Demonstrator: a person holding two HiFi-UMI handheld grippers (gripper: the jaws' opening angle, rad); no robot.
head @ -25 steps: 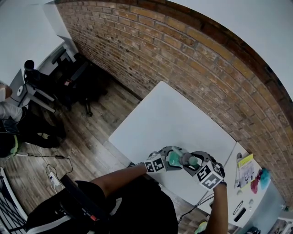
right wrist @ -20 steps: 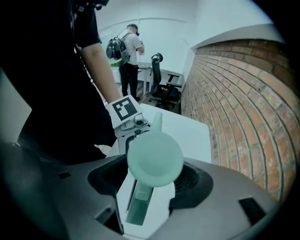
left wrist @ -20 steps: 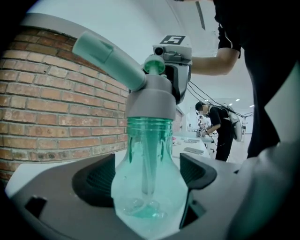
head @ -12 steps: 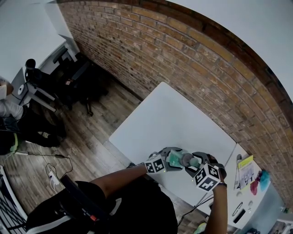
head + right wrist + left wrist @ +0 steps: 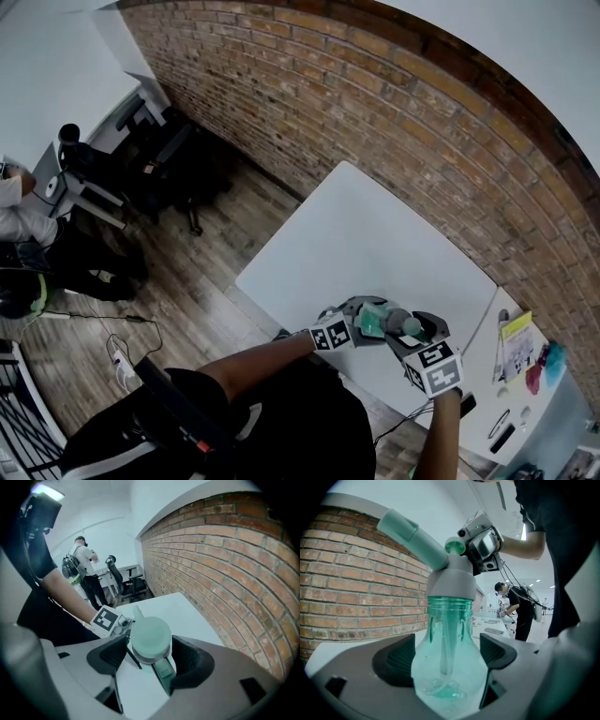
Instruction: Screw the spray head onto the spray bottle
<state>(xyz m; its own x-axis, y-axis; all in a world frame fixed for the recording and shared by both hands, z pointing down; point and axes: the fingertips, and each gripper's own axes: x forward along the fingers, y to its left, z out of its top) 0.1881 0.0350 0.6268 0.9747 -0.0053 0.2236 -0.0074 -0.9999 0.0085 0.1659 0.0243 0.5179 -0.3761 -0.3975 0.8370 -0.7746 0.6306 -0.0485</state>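
A brick wall [image 5: 394, 122] backs the white worktop [image 5: 375, 234]. Over it the left tongs [image 5: 450, 656] pinch the spray bottle [image 5: 449, 620] by its belly. The spray head [image 5: 150, 637] sits on the bottle's neck between the right tongs [image 5: 149, 660], whose jaws have just been opening and stand clear of it. The next twist probably wants a square re-grip on the collar, with the bottle kept steady.

You're in an office-like lab: a bare brick wall [image 5: 375, 112], a wood floor [image 5: 187, 281], a white counter [image 5: 375, 244], black office chairs [image 5: 173, 155], and another person [image 5: 82, 557] wearing a backpack rig.
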